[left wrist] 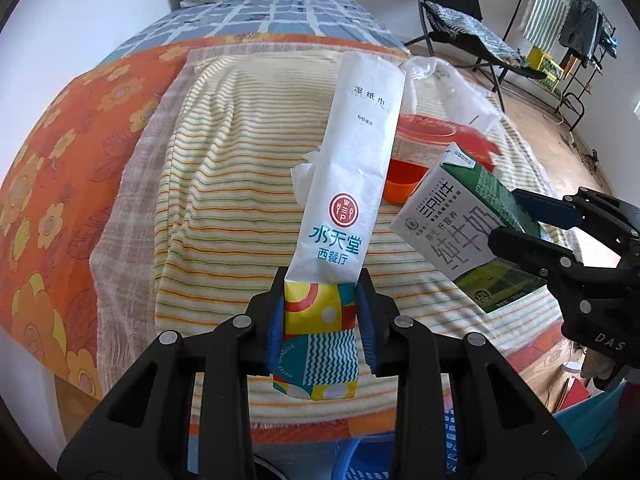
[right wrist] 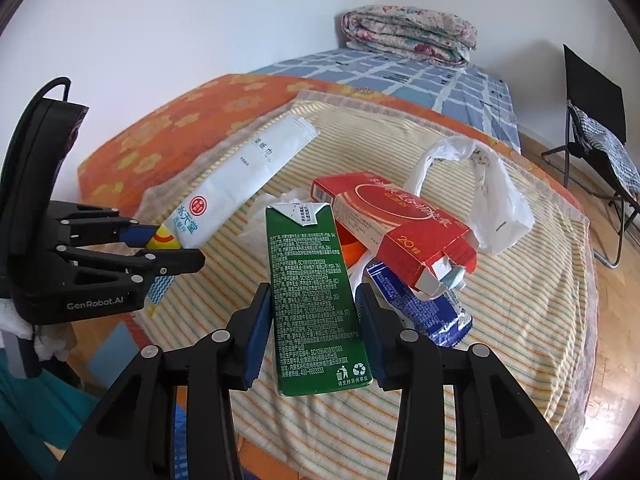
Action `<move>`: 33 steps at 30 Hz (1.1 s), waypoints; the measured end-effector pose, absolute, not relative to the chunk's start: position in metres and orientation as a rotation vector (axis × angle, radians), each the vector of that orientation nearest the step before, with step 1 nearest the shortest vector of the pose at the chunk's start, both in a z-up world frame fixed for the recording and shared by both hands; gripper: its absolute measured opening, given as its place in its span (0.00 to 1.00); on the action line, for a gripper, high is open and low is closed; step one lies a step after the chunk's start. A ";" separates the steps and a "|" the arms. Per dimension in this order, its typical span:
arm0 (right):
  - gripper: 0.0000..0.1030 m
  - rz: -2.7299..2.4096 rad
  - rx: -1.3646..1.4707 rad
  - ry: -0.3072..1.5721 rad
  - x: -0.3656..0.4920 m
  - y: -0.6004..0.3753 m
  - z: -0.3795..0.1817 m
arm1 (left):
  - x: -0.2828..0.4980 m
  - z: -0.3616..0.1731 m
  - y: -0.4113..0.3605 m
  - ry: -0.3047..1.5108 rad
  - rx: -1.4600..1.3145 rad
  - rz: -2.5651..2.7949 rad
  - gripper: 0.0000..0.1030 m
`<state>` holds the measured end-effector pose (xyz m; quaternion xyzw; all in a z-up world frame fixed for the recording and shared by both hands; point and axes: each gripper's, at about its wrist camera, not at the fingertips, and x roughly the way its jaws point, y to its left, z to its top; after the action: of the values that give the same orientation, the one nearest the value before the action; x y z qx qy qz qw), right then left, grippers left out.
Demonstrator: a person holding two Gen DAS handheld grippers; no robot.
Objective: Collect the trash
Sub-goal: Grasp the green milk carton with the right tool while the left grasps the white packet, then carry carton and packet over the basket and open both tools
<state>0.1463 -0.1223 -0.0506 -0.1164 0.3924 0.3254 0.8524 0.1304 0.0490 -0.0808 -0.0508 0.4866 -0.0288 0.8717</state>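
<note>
Meanwhile, both grippers were loaded and lifted off the bed. The left gripper [left wrist: 322,328] had its blue pads [left wrist: 276,330] pressed on the bright patterned end of a long white wipe packet [left wrist: 352,168], which stuck up and forward above the striped cloth [left wrist: 224,208]. The right gripper [right wrist: 314,332] clamped a green milk carton [right wrist: 314,300] across its narrow sides, the carton standing nearly upright between the fingers, clear of the cloth. From the left wrist view the carton [left wrist: 468,232] hung tilted just beside the packet — near it, not touching. More trash lay on the cloth towards its far right part: a torn red box [right wrist: 396,224] resting on a blue wrapper [right wrist: 420,308], a crumpled white plastic bag [right wrist: 492,204] just behind the box, and something orange half hidden under the box. A folded quilt [right wrist: 412,34] sat at the far end of the bed — well apart from the trash.
</note>
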 end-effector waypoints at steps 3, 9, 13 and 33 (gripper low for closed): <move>0.39 0.687 -0.233 0.814 0.139 -0.129 -0.044 | 0.123 -0.074 0.047 1.002 -0.109 -0.071 0.30; 0.39 0.678 -0.193 0.806 0.122 -0.151 -0.032 | 0.102 -0.058 0.037 0.953 -0.097 -0.087 0.30; 0.39 0.667 -0.199 0.768 0.105 -0.162 -0.018 | 0.088 -0.049 0.031 0.926 -0.116 -0.097 0.30; 0.39 0.676 -0.164 0.720 0.010 -0.206 -0.014 | -0.022 -0.061 -0.015 0.898 -0.184 -0.178 0.30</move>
<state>0.0099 -0.2055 -0.0142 -0.0787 0.3454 0.3241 0.8772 -0.0216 -0.0146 -0.0606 -0.0886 0.4330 -0.0857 0.8930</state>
